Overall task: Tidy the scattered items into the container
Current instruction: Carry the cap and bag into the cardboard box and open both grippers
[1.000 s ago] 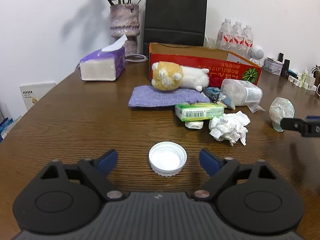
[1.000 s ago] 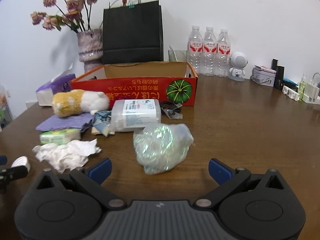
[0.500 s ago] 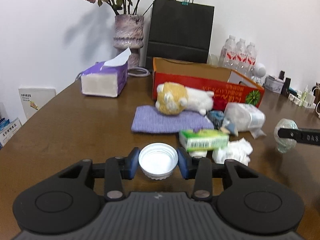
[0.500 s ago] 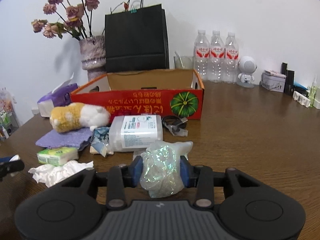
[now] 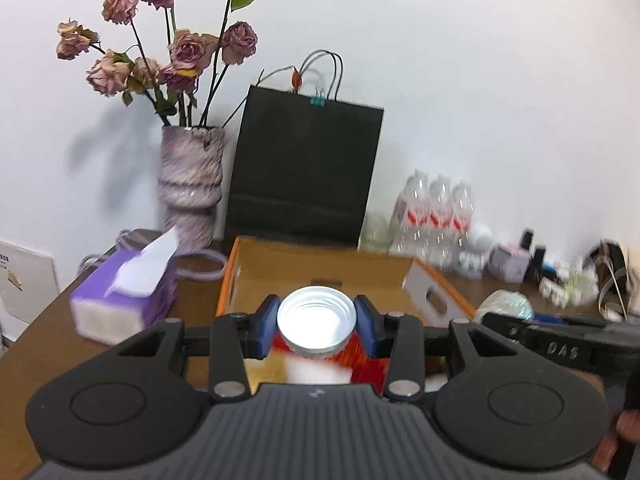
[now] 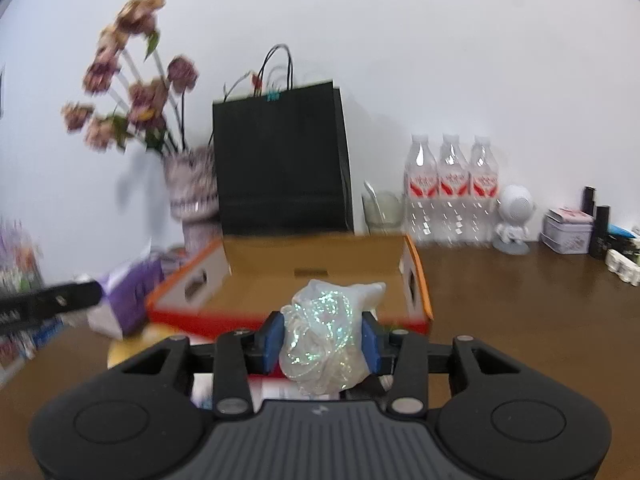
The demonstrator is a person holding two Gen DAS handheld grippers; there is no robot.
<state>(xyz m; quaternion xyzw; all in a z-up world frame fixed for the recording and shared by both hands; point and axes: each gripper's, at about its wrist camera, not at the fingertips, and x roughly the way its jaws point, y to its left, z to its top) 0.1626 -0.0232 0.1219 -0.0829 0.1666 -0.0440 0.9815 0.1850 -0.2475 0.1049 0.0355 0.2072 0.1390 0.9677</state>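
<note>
My left gripper (image 5: 317, 326) is shut on a white plastic lid (image 5: 316, 323), held in the air above the front wall of the red and orange cardboard box (image 5: 320, 268). My right gripper (image 6: 322, 338) is shut on a crumpled iridescent plastic bag (image 6: 326, 340), held above the near edge of the same box (image 6: 316, 256). The right gripper and the bag also show at the right of the left wrist view (image 5: 505, 307). The left gripper's finger shows at the left of the right wrist view (image 6: 48, 304). The box inside looks empty.
A purple tissue box (image 5: 124, 292) sits left of the box. A vase of dried roses (image 5: 191, 188) and a black paper bag (image 5: 302, 176) stand behind it. Water bottles (image 6: 452, 188), a small white figure (image 6: 514, 214) and small items stand at the back right.
Both grippers closed on their items, the lid and the plastic bag, lifted them off the table and moved forward to above the box. The other scattered items dropped out of view.
</note>
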